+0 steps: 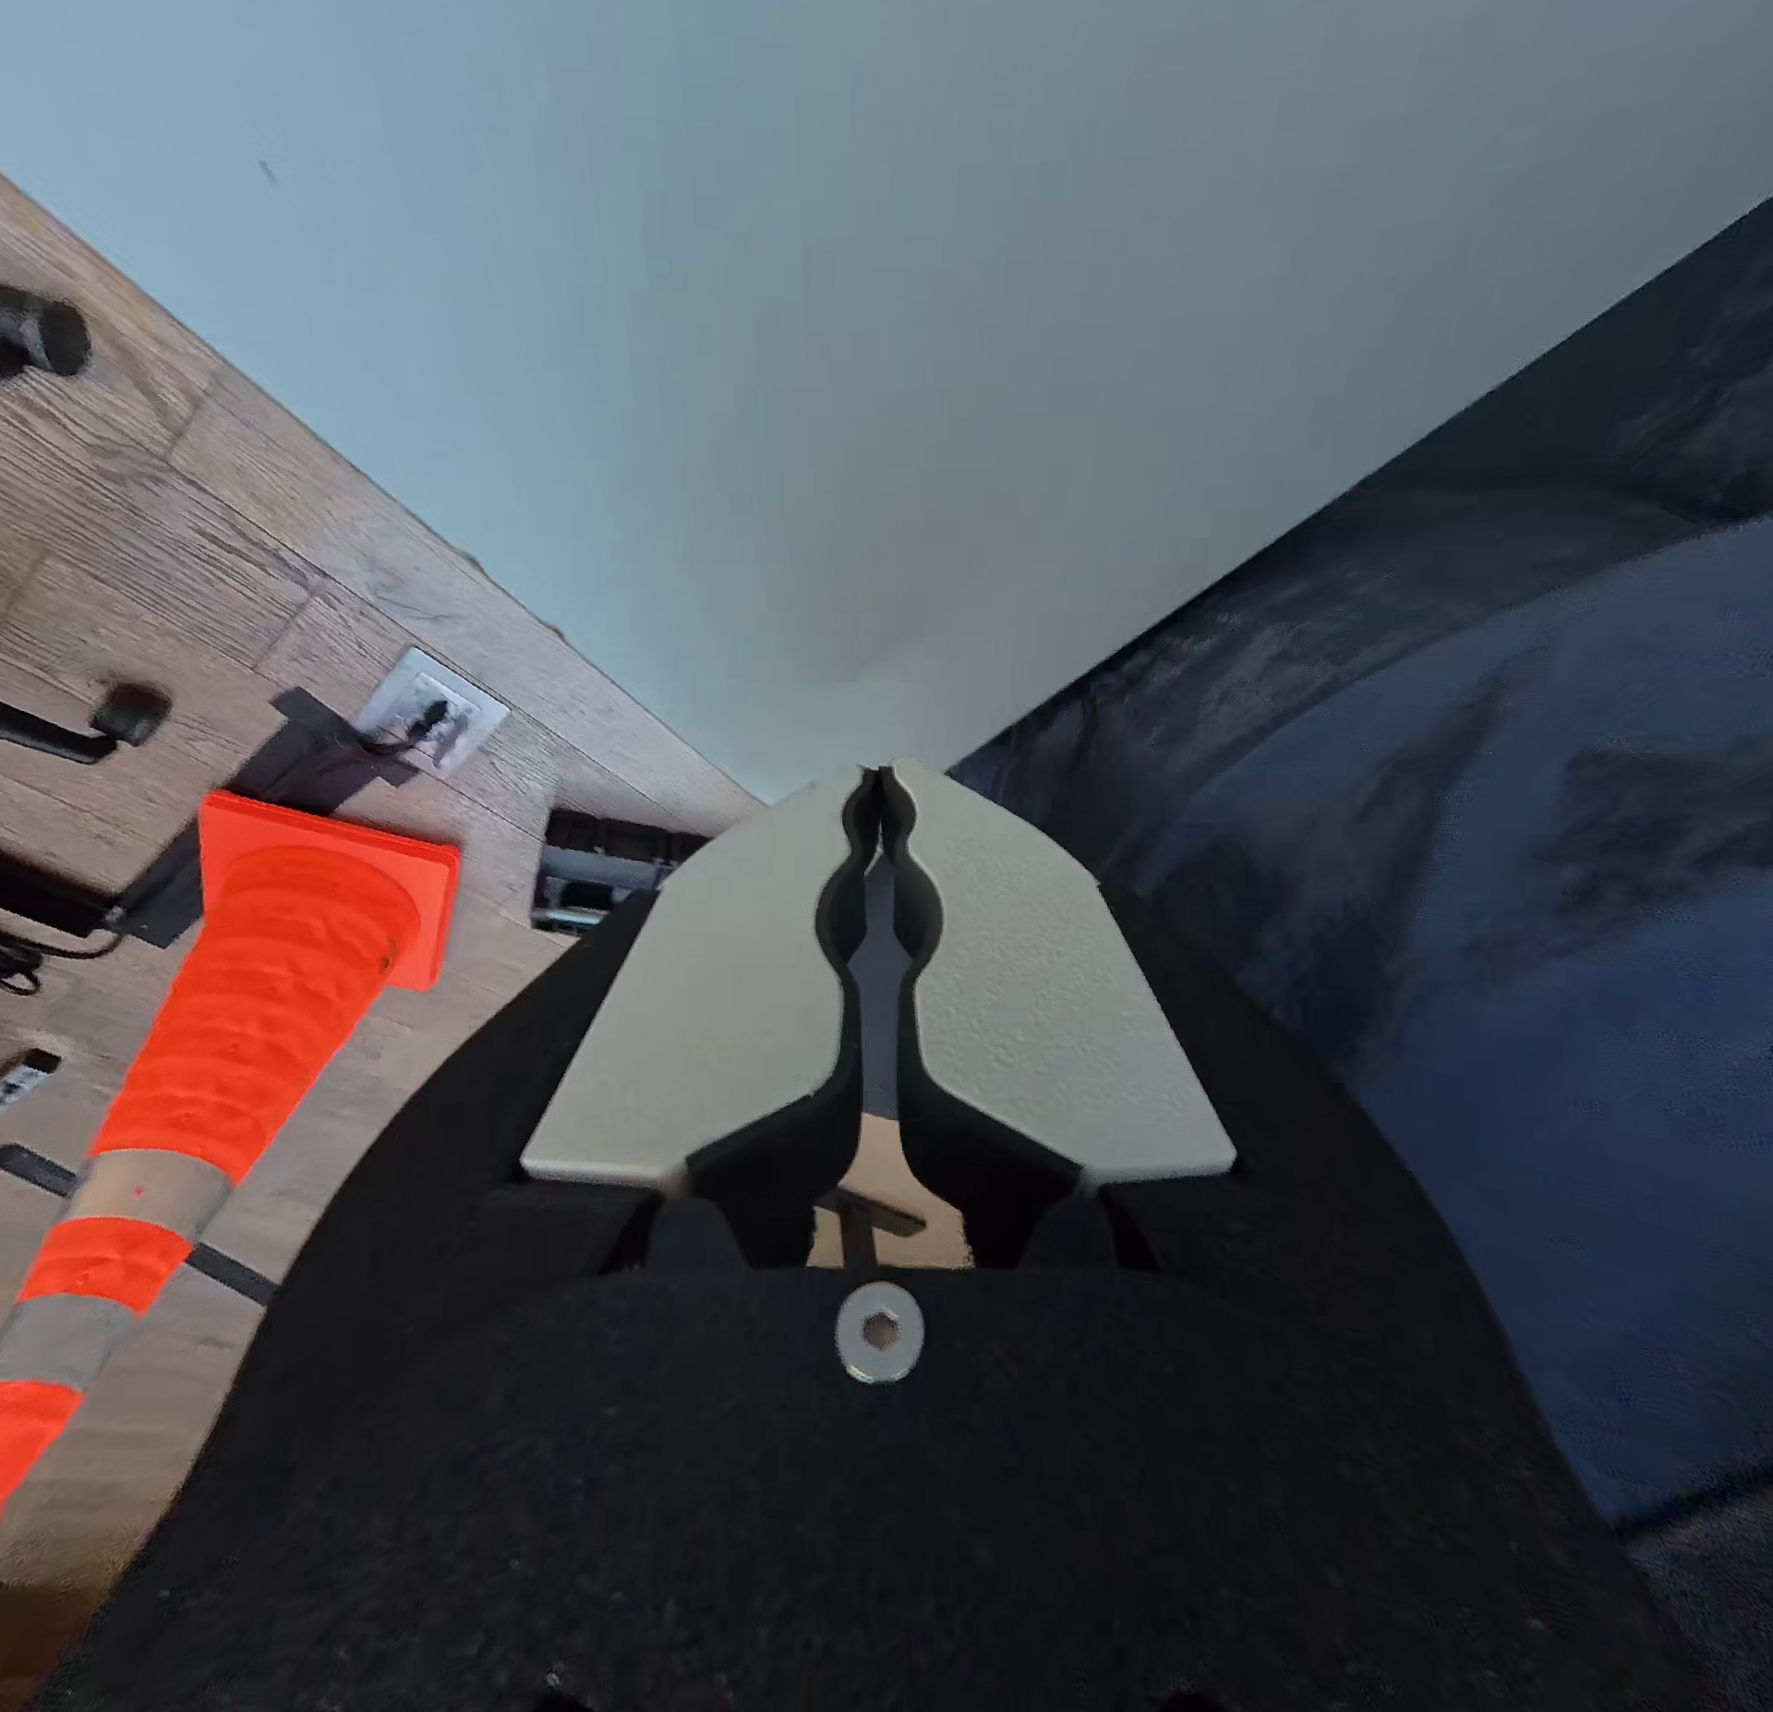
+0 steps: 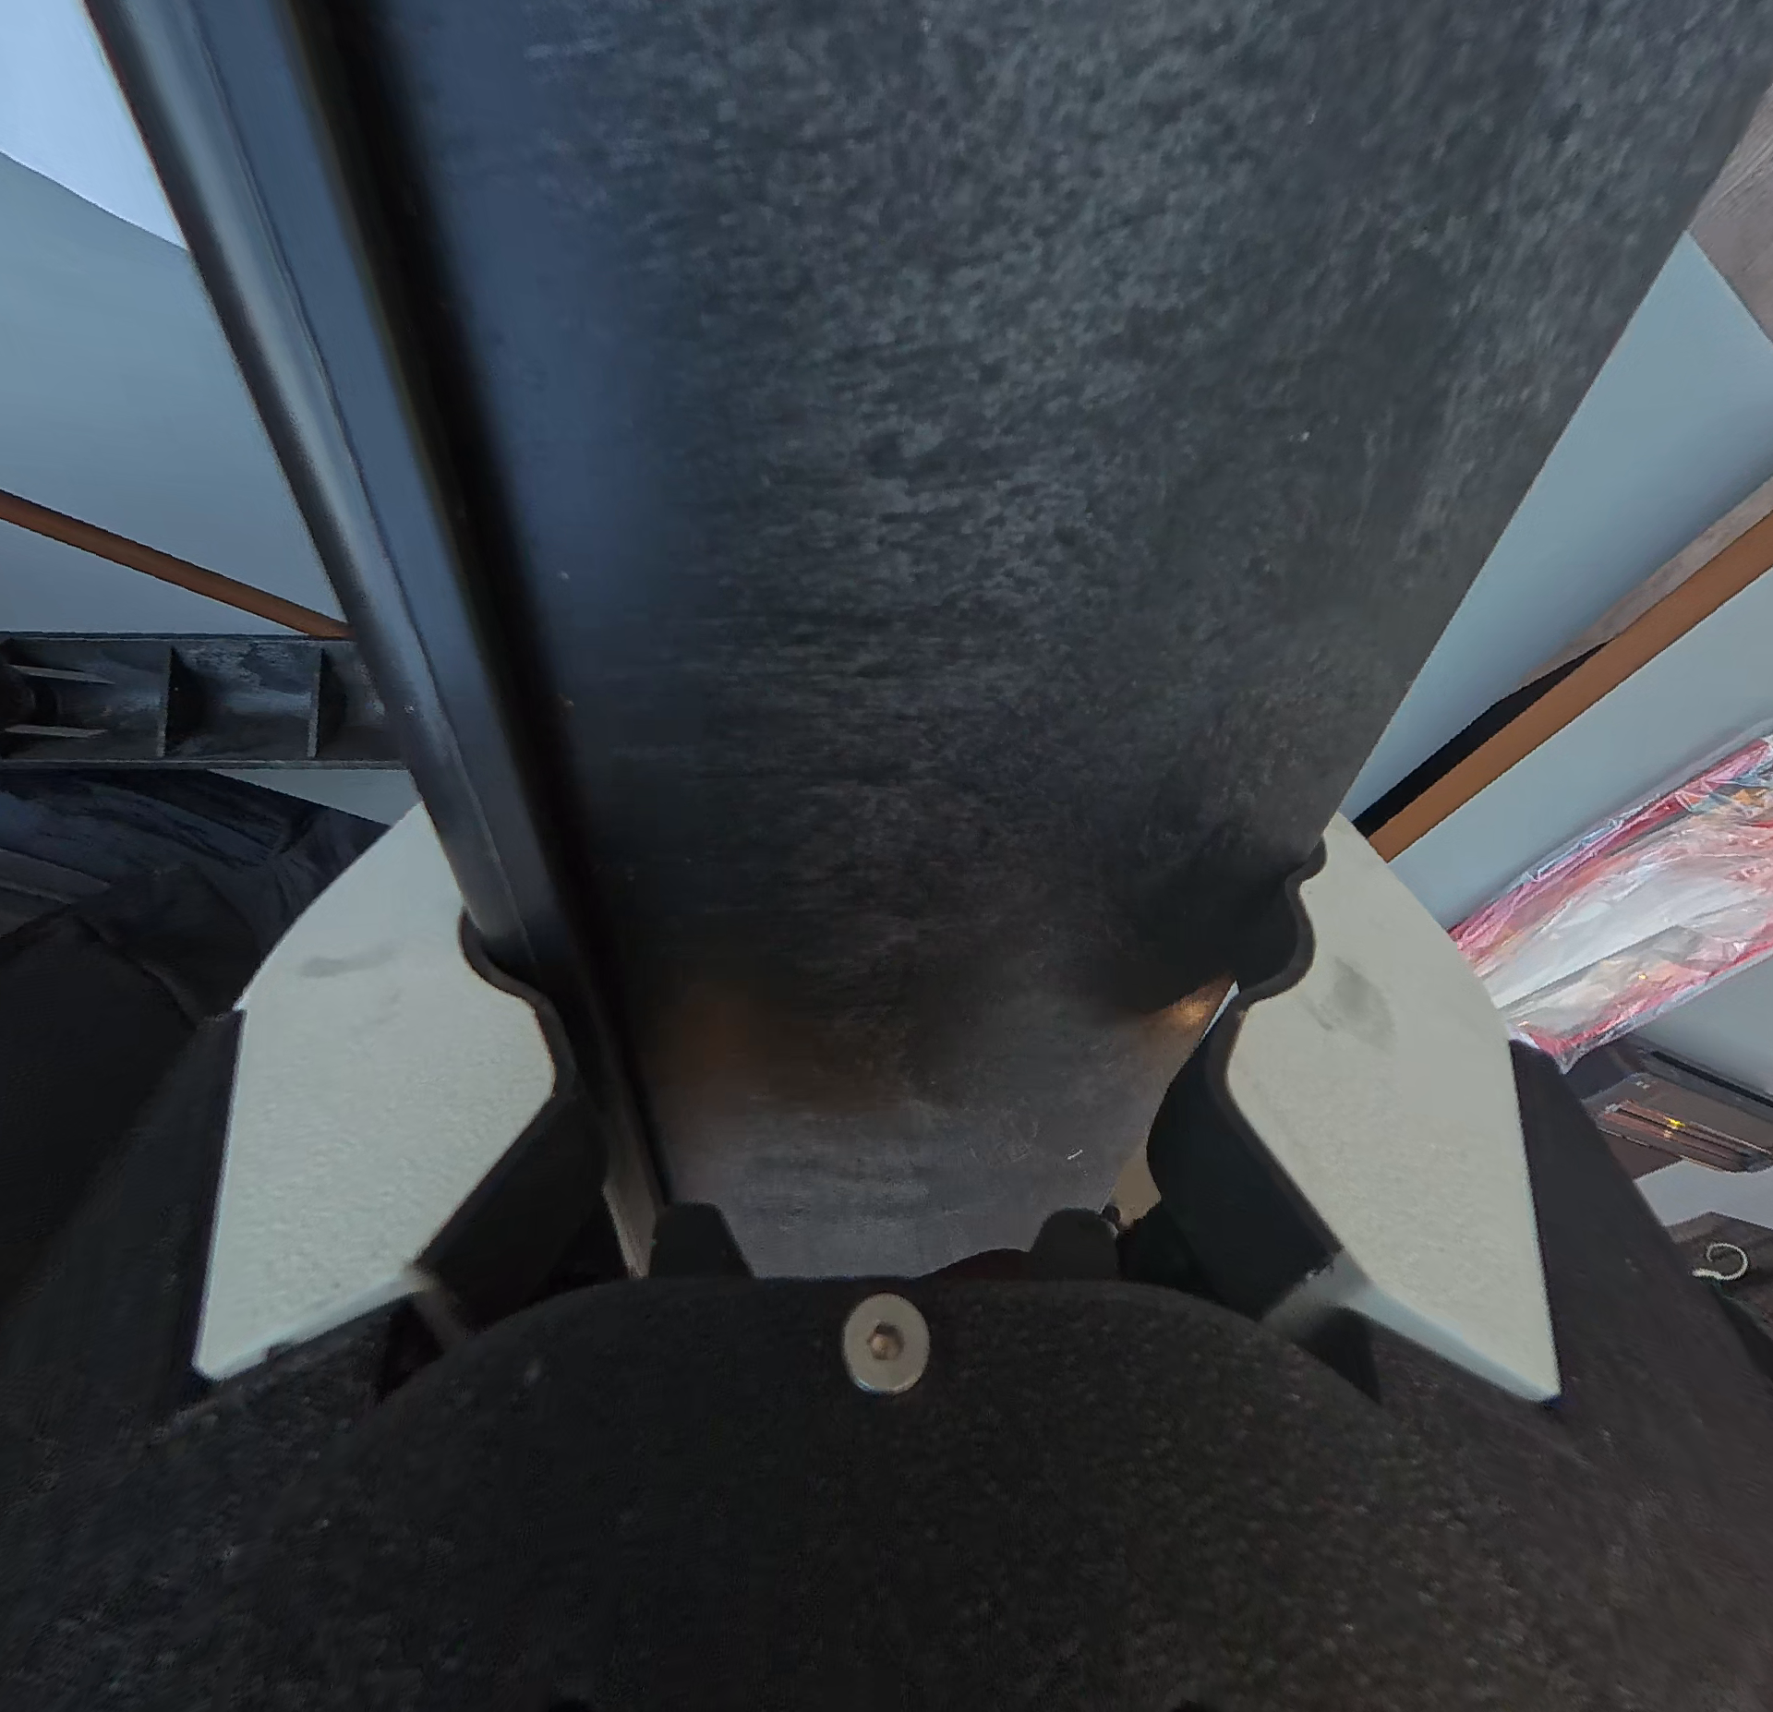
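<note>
Jaws, left wrist view: left gripper [image 1: 878, 783] clenched, pale fingertips meeting at the tip, nothing between them; only a narrow wavy slit shows farther back.
Ahead of the left jaws: plain pale blue-grey wall [image 1: 863, 323], out of contact.
Left side, left wrist view: wood-grain floor [image 1: 173, 534], seen tilted; orange traffic cone [image 1: 259, 1004] with grey bands standing on it by its square base; white outlet plate [image 1: 432, 711] set into the floor with a dark plug and cable in it; open floor box [image 1: 595, 874] just beside the gripper body.
Right side, left wrist view: dark blue fabric [image 1: 1439, 850], close to the right finger; contact cannot be told.
Writing, left wrist view: none readable.
Jaws, right wrist view: right gripper [image 2: 883, 908] spread wide, its fingers set either side of a broad dark panel [image 2: 911, 515] with a mottled surface and a rounded dark rail [image 2: 317, 476] along its left edge; the panel fills the gap, and whether the pads press on it cannot be told.
Right edge, right wrist view: red and clear plastic packet [image 2: 1631, 908]; its print is too small to make out.
Left edge, right wrist view: dark ribbed bracket [image 2: 192, 697] against the pale wall.
</note>
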A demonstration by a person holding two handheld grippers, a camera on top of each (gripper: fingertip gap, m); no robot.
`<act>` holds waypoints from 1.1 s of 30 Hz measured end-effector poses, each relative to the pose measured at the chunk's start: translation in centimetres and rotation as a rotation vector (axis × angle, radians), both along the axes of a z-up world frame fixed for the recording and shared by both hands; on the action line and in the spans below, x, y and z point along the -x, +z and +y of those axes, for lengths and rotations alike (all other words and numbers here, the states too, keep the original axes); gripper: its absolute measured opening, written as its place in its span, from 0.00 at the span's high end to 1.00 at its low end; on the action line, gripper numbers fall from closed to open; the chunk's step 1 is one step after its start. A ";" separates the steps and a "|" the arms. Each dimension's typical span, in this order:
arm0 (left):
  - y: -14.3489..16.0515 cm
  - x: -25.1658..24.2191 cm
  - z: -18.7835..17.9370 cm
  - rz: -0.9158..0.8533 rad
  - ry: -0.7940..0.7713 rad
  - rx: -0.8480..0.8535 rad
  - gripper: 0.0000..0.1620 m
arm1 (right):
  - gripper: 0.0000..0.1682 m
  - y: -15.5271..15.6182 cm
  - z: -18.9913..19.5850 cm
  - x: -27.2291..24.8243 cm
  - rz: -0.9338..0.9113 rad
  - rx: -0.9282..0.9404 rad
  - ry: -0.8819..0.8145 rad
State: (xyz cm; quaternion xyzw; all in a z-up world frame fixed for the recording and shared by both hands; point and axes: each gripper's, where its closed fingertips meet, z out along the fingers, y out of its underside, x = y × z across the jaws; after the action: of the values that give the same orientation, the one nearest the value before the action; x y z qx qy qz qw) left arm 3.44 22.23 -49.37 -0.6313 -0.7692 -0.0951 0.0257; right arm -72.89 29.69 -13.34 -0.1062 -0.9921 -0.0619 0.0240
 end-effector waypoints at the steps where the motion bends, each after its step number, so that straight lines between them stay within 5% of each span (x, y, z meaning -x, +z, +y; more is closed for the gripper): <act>1: 0.9 1.8 -0.6 0.040 -0.033 0.020 1.00 | 0.13 0.0 0.0 0.0 0.003 0.007 -0.001; 5: 8.1 15.4 -5.3 0.312 -0.228 0.146 0.99 | 0.13 0.0 0.0 0.0 0.008 0.020 -0.004; 10: 24.5 40.4 -11.4 0.782 -0.450 0.320 0.86 | 0.13 0.0 -0.1 0.0 0.015 0.033 -0.014; 14: 36.7 56.0 -11.6 1.046 -0.566 0.386 0.77 | 0.13 0.0 0.0 0.0 0.015 0.028 -0.016; 17: 42.1 63.4 -11.5 1.100 -0.771 0.587 0.74 | 0.13 0.1 0.1 0.0 0.008 0.018 -0.007; 19: 43.6 67.4 -11.3 1.094 -0.943 0.699 0.73 | 0.13 0.1 0.1 0.0 0.004 0.012 0.003; 23: 41.8 73.5 -13.1 0.905 -1.198 0.843 0.70 | 0.13 0.1 0.1 0.0 0.004 0.019 0.023; 33: 39.3 80.8 -12.1 0.746 -1.365 0.968 0.76 | 0.13 0.1 -0.5 0.4 0.026 0.152 0.026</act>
State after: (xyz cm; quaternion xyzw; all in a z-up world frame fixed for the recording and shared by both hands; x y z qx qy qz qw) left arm -77.36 10.13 -10.10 -0.8806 -0.1269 0.4531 -0.0566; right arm -73.30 29.19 -13.23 -0.0955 -0.9949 0.0153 0.0293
